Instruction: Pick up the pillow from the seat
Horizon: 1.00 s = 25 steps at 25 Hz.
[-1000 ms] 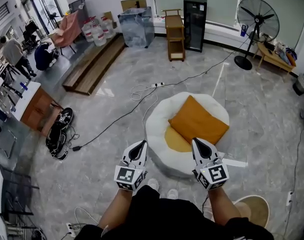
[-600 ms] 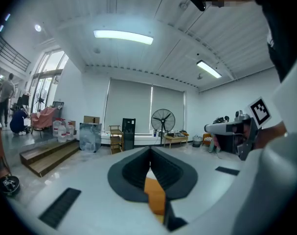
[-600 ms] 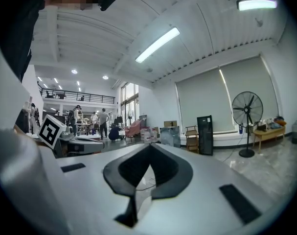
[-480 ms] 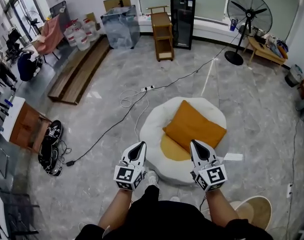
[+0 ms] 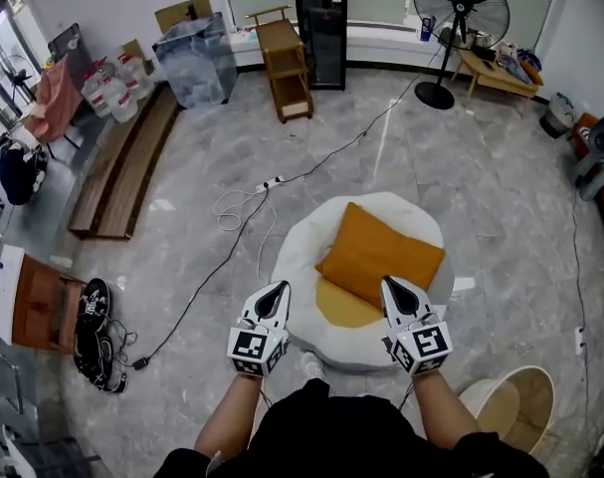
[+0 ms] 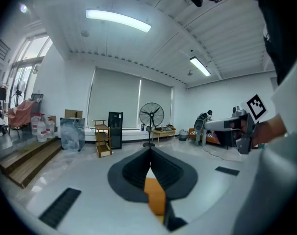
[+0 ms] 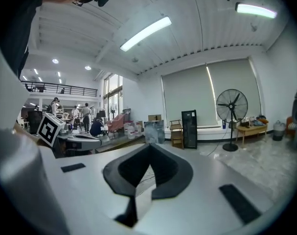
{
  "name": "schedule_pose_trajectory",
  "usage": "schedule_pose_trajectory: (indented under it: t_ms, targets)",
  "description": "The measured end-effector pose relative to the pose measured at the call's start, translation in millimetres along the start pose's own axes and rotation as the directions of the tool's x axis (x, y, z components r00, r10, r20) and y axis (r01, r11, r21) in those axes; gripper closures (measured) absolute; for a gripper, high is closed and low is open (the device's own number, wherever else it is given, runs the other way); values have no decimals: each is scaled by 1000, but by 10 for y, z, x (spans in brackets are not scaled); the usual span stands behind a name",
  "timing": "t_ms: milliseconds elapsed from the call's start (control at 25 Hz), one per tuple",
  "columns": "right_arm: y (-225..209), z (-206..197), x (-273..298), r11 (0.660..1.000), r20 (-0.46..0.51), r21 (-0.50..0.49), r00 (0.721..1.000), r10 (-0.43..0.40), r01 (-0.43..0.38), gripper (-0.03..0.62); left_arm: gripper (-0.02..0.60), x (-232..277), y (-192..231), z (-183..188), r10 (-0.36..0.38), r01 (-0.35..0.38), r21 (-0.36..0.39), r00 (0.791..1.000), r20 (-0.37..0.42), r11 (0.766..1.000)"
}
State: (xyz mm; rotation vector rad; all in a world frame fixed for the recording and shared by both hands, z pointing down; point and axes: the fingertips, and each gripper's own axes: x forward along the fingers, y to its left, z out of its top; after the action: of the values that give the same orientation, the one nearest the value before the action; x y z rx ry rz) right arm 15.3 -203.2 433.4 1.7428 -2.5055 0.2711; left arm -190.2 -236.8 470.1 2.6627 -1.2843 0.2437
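An orange square pillow [image 5: 379, 254] lies tilted on a round white seat [image 5: 311, 247] with a yellow centre patch [image 5: 343, 307], in the middle of the head view. My left gripper [image 5: 275, 295] hovers shut over the seat's near left edge, apart from the pillow. My right gripper [image 5: 396, 289] is shut too, its tip just over the pillow's near corner; contact cannot be told. In the left gripper view a strip of the orange pillow [image 6: 155, 195] shows below the closed jaws. The right gripper view looks level across the room and nothing is held.
A black cable [image 5: 222, 257] runs over the grey floor to the left of the seat. A standing fan [image 5: 460, 18], black cabinet [image 5: 319, 32] and wooden shelf [image 5: 287, 64] stand at the back. A round tan stool [image 5: 510, 404] is at my right foot. Shoes [image 5: 91, 332] lie left.
I have stepped closer and the seat with the pillow has slid nearer in the head view. Both grippers have advanced over its near edge and stayed shut.
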Motion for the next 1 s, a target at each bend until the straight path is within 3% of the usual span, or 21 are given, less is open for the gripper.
schedule_pose_trajectory:
  t_ms: [280, 440, 680, 1000]
  targets:
    - [-233, -294, 159, 991, -51, 68, 992, -112, 116, 588, 569, 444, 142, -262, -113, 112, -11, 991, -66, 994]
    - [-443, -444, 147, 988, -85, 41, 986, -146, 150, 588, 571, 709, 47, -367, -195, 194, -23, 978, -76, 981]
    - [-1010, -789, 69, 973, -150, 39, 964, -219, 227, 588, 569, 1201, -55, -616, -205, 206, -5, 970, -131, 979]
    - [-1681, -1573, 28, 941, -247, 140, 931, -268, 308, 586, 549, 1897, -343, -1028, -296, 297, -21, 939, -172, 955]
